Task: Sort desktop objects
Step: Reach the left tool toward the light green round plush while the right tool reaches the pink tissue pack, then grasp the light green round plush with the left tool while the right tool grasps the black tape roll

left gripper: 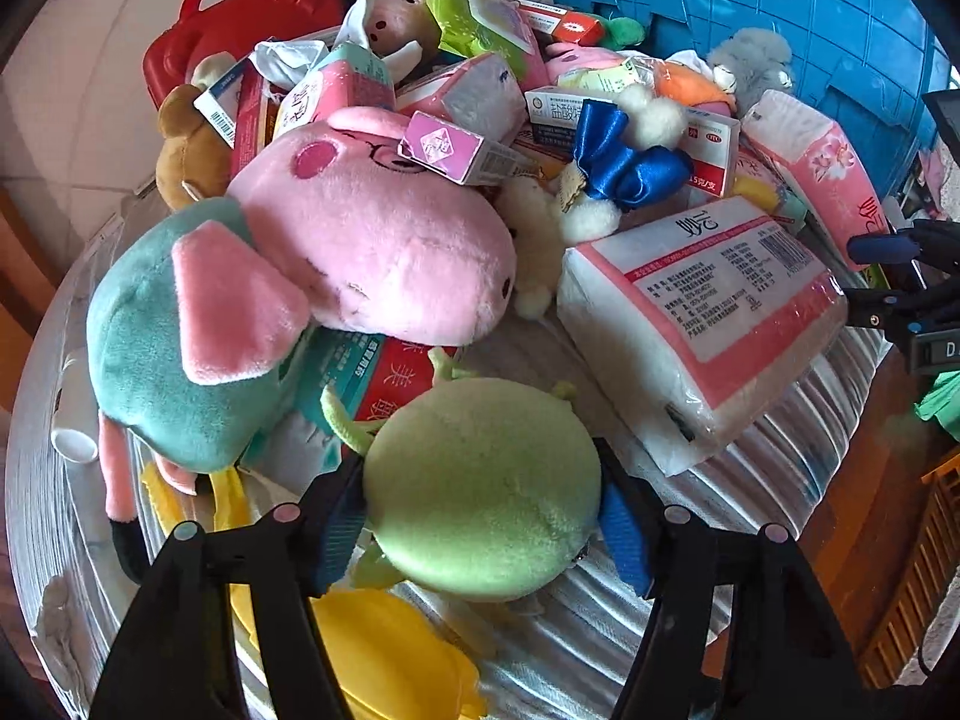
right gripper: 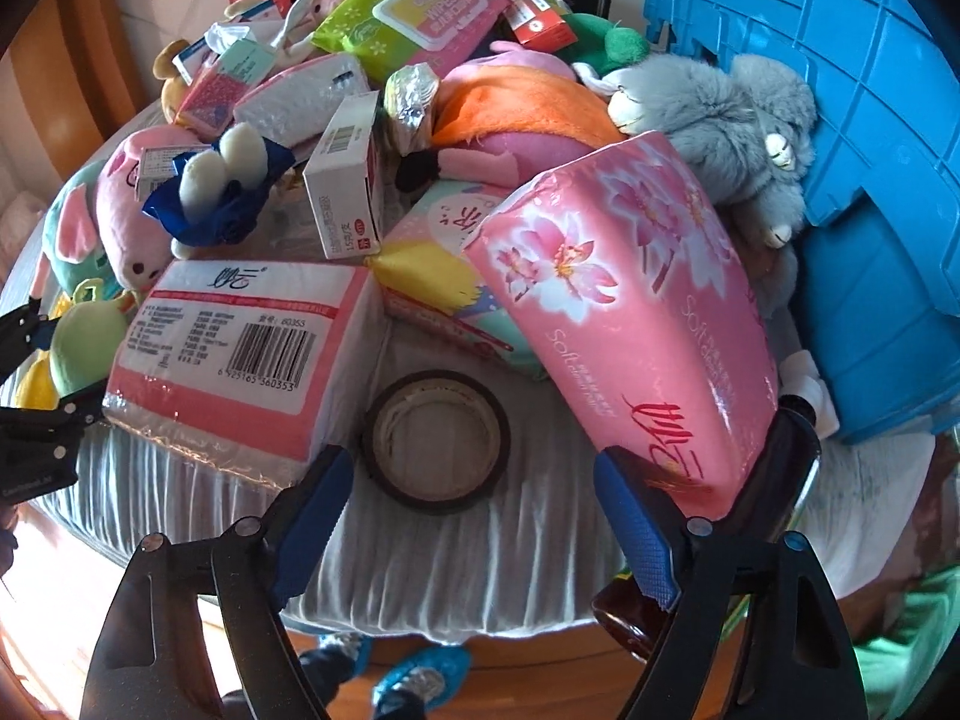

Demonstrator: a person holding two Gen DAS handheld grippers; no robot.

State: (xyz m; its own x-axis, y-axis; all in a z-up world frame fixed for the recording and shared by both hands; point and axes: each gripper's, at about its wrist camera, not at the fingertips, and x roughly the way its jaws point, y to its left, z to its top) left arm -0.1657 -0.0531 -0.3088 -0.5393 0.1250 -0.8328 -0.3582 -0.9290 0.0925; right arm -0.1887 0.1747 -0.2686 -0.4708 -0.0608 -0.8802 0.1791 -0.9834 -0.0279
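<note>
**Inspector:** Nearest the left wrist camera, the left tongs (left gripper: 480, 516) are closed against a round green plush toy (left gripper: 486, 486), one blue pad on each flank. The toy sits at the near edge of the heap, just in front of a pink pig plush (left gripper: 372, 240) in a teal outfit.

**Clerk:** And the right tongs?

**Inspector:** The right tongs (right gripper: 474, 516) stand wide apart and grip nothing. A roll of dark tape (right gripper: 436, 441) lies flat between the fingers and a little beyond their tips. The right pad lies against the lower end of a pink floral tissue pack (right gripper: 624, 324), though a firm touch cannot be confirmed.

**Clerk:** Surface and room?

**Inspector:** The tabletop (right gripper: 480, 564) is round and covered with a pale, ribbed cloth. Wooden flooring shows past its edge, with blue shoe covers (right gripper: 420, 675) visible below.

**Clerk:** Containers?

**Inspector:** A blue plastic crate (right gripper: 840, 120) stands at the right rear, touching the heap; its contents cannot be seen. A red case with a handle (left gripper: 240, 18) sits at the far left, closed.

**Clerk:** Remaining items?

**Inspector:** A white-and-pink tissue pack (right gripper: 240, 354), barcode side up, lies beside the tape. A grey furry plush (right gripper: 738, 120) leans on the crate. Behind are a green wipes packet (right gripper: 420, 12), several small medicine boxes (right gripper: 348, 180), a blue satin bow (left gripper: 630, 162) and a brown bear plush (left gripper: 192, 150), all piled loosely and overlapping.
</note>
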